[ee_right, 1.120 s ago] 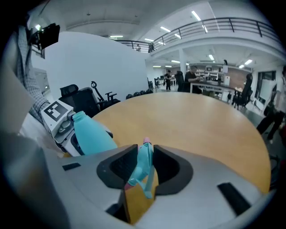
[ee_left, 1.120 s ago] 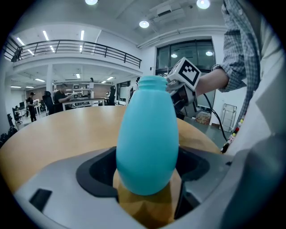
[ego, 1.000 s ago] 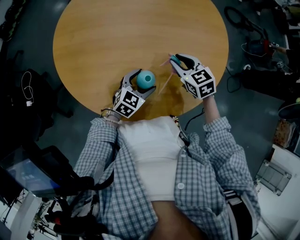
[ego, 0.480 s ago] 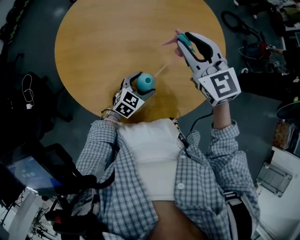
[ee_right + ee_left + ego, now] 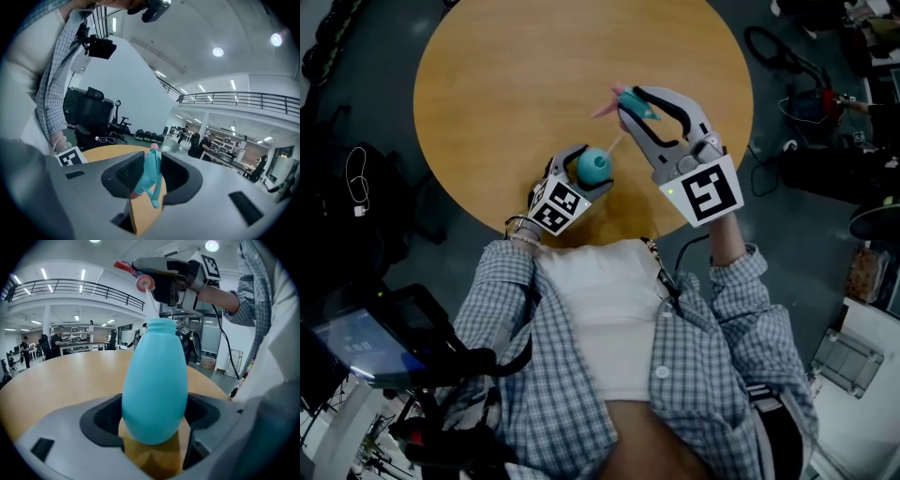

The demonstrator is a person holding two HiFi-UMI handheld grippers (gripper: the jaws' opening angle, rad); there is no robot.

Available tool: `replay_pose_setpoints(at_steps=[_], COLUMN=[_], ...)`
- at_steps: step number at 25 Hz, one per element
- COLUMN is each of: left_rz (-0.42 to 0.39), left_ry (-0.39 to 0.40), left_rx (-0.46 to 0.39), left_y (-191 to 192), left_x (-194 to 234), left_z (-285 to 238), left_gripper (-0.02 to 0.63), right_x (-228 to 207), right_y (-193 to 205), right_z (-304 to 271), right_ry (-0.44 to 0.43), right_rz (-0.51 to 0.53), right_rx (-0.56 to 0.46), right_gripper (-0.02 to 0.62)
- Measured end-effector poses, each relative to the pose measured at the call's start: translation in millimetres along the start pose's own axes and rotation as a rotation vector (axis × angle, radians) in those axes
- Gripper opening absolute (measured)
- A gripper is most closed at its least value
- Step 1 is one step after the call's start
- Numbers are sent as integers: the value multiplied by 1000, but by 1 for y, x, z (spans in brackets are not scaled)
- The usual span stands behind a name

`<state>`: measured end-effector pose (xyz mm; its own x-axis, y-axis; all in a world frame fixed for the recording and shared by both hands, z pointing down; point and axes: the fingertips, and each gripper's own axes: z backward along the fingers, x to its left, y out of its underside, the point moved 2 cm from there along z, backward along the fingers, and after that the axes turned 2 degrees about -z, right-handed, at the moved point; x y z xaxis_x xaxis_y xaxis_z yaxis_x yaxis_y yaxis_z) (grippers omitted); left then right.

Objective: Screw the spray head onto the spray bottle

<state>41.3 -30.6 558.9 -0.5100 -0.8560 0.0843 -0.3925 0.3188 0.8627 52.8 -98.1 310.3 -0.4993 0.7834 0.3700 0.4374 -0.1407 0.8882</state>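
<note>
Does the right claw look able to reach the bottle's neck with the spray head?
Likely yes: the spray bottle's neck stands open above the left claw, and the spray head's tube points toward it.

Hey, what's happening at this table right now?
A person is working with tongs in each hand at a round wooden table. The left tongs grip a teal spray bottle standing on it. The right tongs hold the spray head above, its thin tube reaching down to the bottle's neck. The head isn't screwed on yet.
</note>
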Motion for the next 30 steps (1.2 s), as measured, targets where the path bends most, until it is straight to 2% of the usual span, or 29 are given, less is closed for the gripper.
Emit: replay_pose_setpoints(at_steps=[3,6,12,20,30], left_rz=[2,4,8,13,14], left_ry=[2,3,7,8,11], left_rx=[0,-5,-1,0,0], left_y=[0,-1,1,0,0], left_x=[0,0,0,2,2], left_z=[0,0,2,2,1], left_gripper=[403,403,403,403,405], right_x=[26,53,94,95,112], right_y=[17,29,49,51,48], right_z=[-5,-10,-18,-21,-9], right_ry=[-7,-9,5,66,39], right_rz=[34,63,194,226,267], right_rx=[30,19,21,2,-7], right_gripper=[104,104,104,104,104])
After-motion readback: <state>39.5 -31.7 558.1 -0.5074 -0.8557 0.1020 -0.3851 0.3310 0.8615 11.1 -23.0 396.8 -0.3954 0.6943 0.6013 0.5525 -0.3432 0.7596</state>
